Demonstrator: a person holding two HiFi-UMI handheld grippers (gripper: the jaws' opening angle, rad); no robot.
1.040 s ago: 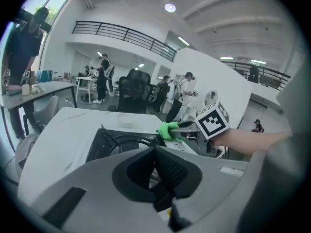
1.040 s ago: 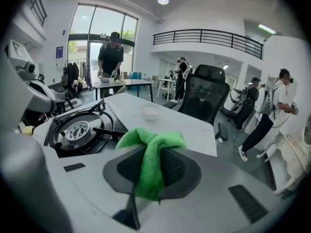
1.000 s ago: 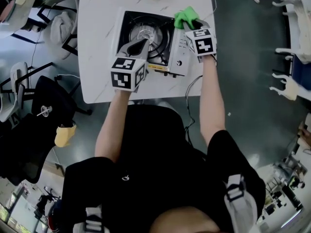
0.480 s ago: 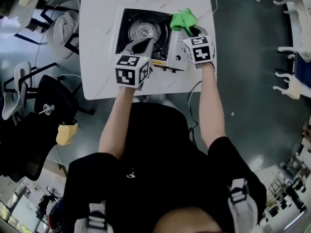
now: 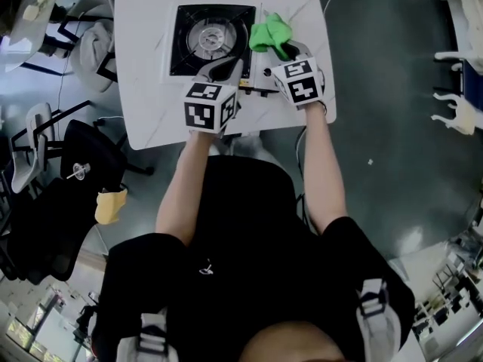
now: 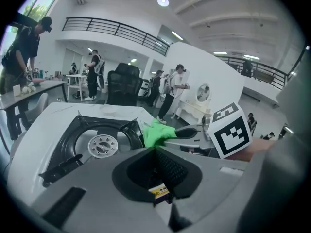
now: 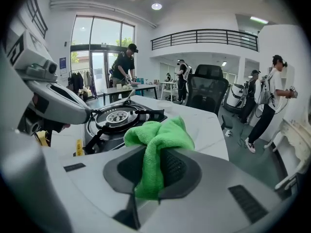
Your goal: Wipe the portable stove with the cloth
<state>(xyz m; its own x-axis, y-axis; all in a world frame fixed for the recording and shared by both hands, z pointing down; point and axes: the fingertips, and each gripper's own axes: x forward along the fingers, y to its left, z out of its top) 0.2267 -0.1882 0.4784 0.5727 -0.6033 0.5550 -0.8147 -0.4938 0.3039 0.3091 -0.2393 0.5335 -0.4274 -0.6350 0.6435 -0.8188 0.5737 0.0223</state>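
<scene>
From where I sit, the left of the table (image 5: 143, 89) is bare marble, with open room beside the portable stove (image 5: 185, 51) should I need to swing that way; the stove itself stands square on the far half of the table, burner ring uncovered, and in the head view it has slid up and left over the last second, which I read mostly as the head turning; the left gripper (image 5: 224, 68) sits at the stove's near edge with its jaws pressed together on nothing, the stove's yellow label just beyond their tips in the left gripper view (image 6: 155, 152); I judge it is steadying the body, though I cannot see firm contact; the cloth (image 5: 268, 32) is bunched on the stove's right side panel, just beside the black pan, and against the stove's far edge it lies a little nearer me than a second ago; the right gripper (image 5: 285, 51) pinches it tight, green folds spilling over the jaws (image 7: 155, 154); so a stroke toward me looks under way, with the pan itself probably yet to wipe; further right, bare table runs to the edge, so an outward sweep has some room.
</scene>
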